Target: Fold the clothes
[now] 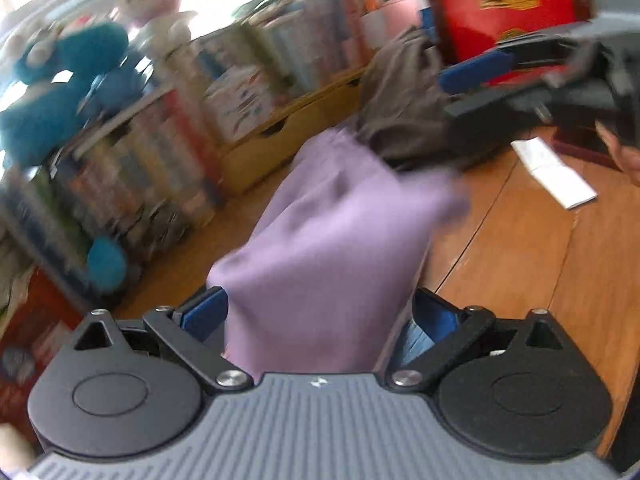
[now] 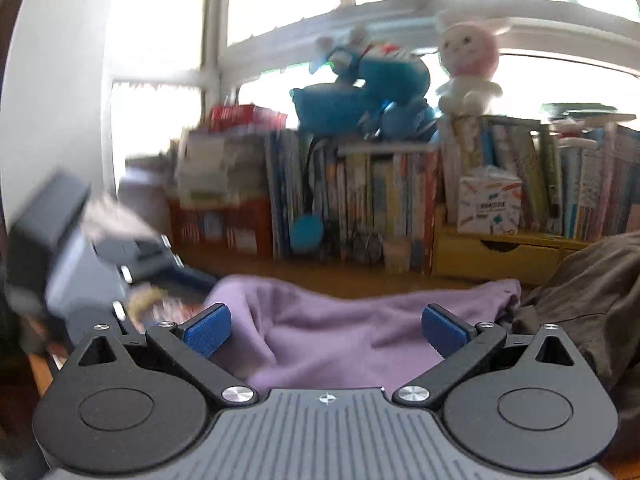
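Observation:
A lilac garment lies bunched on the wooden table. In the left wrist view it fills the gap between the blue pads of my left gripper, whose jaws stand wide apart; the near end of the cloth is hidden under the gripper body. My right gripper hangs low over the same lilac garment, wide open, its pads clear of the cloth. The right gripper also shows at the upper right of the left view. The left gripper appears blurred at the left of the right view.
A grey-brown garment is heaped behind the lilac one. A row of books topped by plush toys, a yellow drawer box and a red box line the back. A white paper pad lies on the table.

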`<control>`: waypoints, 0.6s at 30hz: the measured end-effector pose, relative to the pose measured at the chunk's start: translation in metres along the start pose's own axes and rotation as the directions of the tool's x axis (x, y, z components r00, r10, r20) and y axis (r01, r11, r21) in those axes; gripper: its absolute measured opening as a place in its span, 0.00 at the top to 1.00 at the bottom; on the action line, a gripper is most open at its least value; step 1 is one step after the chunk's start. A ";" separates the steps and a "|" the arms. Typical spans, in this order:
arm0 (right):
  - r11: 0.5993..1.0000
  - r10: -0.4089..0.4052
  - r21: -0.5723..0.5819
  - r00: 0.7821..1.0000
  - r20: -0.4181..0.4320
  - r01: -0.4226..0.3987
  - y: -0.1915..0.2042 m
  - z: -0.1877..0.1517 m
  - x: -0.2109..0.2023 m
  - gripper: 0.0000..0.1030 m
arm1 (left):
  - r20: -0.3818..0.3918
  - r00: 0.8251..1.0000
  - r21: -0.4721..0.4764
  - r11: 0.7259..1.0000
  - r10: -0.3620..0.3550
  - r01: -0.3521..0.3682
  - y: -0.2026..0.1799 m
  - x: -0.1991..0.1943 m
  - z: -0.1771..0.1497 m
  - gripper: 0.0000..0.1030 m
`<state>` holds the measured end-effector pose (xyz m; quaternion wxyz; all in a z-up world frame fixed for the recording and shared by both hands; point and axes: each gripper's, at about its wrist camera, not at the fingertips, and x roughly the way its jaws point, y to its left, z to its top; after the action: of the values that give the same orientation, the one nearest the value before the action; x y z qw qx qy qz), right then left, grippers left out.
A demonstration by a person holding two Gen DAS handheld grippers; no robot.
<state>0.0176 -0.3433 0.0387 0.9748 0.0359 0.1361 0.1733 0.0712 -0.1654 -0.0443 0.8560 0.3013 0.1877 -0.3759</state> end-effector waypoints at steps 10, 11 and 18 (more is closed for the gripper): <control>0.978 -0.046 0.201 0.999 -0.030 0.051 -0.044 -0.007 0.009 0.00 | -0.112 0.982 0.117 0.983 0.152 -0.138 -0.016 0.053 0.017 0.56; 0.974 -0.051 0.217 0.998 -0.038 0.058 -0.048 -0.012 0.009 0.00 | -0.142 0.978 0.103 0.985 0.153 -0.139 -0.014 0.059 0.016 0.63; 0.966 -0.057 0.247 0.995 -0.080 0.075 -0.060 -0.032 0.010 0.00 | -0.137 0.987 -0.136 0.985 0.083 -0.102 0.033 0.046 0.029 0.73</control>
<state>0.0375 -0.3955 -0.0012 0.9621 0.1476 0.1930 0.1236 0.1289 -0.1912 -0.0350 0.8778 0.2718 0.2553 -0.3007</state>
